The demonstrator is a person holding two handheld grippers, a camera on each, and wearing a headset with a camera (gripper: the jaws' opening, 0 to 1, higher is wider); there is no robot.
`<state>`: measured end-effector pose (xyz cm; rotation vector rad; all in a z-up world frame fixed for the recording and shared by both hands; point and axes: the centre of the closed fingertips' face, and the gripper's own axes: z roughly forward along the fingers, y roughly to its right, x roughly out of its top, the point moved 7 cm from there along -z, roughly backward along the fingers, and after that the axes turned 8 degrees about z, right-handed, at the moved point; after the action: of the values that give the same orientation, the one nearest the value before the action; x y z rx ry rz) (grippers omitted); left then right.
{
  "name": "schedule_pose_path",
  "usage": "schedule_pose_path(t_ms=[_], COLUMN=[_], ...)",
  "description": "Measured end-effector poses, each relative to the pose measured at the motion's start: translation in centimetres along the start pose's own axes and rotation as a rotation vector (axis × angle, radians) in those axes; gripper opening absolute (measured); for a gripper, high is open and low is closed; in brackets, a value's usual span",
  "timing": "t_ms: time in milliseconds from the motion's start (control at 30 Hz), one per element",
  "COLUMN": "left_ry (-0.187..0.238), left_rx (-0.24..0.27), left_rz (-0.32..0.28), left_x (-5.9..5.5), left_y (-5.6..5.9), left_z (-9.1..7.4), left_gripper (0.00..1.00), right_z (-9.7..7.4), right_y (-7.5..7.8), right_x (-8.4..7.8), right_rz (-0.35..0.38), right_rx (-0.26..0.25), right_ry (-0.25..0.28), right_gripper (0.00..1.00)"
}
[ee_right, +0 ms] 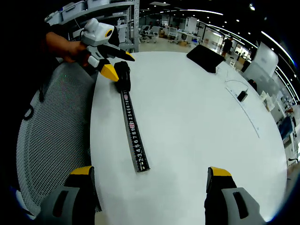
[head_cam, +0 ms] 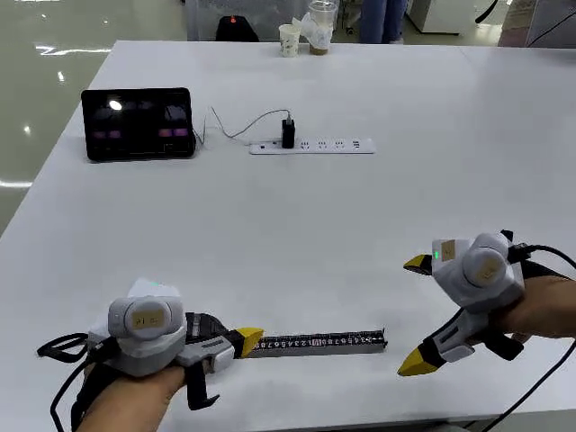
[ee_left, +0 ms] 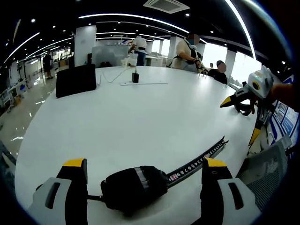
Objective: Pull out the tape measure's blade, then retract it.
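Black tape measure case (ee_left: pixel 135 187) is flanked by the released left claw (ee_left: pixel 144 164); its blade (head_cam: pixel 315 342) is laid out along the desk (head_cam: pixel 360 225); the right claw (head_cam: pixel 416 313) is held released nearby

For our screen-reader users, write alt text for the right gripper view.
A tape measure's numbered blade lies pulled out across a white table, its tip near the open right tongs. The left tongs straddle its black case.

Black tape measure (ee_left: pixel 135 186) near front edge of white table (head_cam: pixel 360 225), numbered blade (head_cam: pixel 315 342) extended, lying flat
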<state>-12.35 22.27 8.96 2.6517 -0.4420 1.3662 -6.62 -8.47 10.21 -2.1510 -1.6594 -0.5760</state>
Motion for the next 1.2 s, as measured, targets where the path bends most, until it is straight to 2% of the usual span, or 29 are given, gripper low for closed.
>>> schedule_pose_path(t_ms=[100, 200, 400, 467, 567, 600, 633, 667, 900, 1100, 1200], left_ry=[0.009, 0.036, 0.086, 0.082, 0.063, 0.055, 0.068, 0.079, 0.056, 0.045, 0.038], left_rx=[0.030, 0.037, 0.031, 0.027, 0.039, 0.043, 0.051, 0.062, 0.068, 0.068, 0.066], left_rz=[0.005, 0.024, -0.015, -0.037, -0.036, -0.056, -0.064, -0.053, -0.039, -0.056, -0.057], left_x=[-0.1, 0.3, 0.2, -0.1, -0.9, -1.0, -0.8, -0.6, -1.2, -1.6, -1.8], left_y=[0.3, 0.7, 0.5, 0.4, 0.2, 0.1, -0.1, -0.2, -0.3, -0.5, -0.5], left_z=[0.1, 0.1, 0.0, 0.0, 0.0, 0.0, 0.0, 0.0, 0.5, 0.6, 0.8], left_gripper=[0.99, 0.99, 0.99, 0.99, 0.99, 0.99, 0.99, 0.99, 0.97, 0.96, 0.97], right_z=[0.5, 0.9, 1.8, 1.9, 2.3, 2.5, 2.5, 2.6, 3.3, 4.1, 4.4], right_y=[0.3, 0.6, 0.7, 0.7, 0.7, 0.7, 0.6, 0.6, 0.4, 0.3, 0.2], right_x=[0.0, 0.0, 0.3, 0.4, 0.4, 0.4, 0.4, 0.4, 0.3, -0.3, -0.5], right_rz=[-0.005, -0.008, -0.023, -0.025, -0.031, -0.033, -0.035, -0.037, -0.030, -0.037, -0.058], right_rx=[0.009, 0.017, 0.035, 0.039, 0.047, 0.051, 0.053, 0.057, 0.077, 0.099, 0.106], right_ry=[-0.009, -0.022, -0.038, -0.041, -0.048, -0.053, -0.056, -0.060, -0.066, -0.078, -0.085], right_gripper=[0.99, 0.99, 0.99, 0.99, 0.99, 0.99, 0.99, 0.99, 0.99, 0.93, 0.86])
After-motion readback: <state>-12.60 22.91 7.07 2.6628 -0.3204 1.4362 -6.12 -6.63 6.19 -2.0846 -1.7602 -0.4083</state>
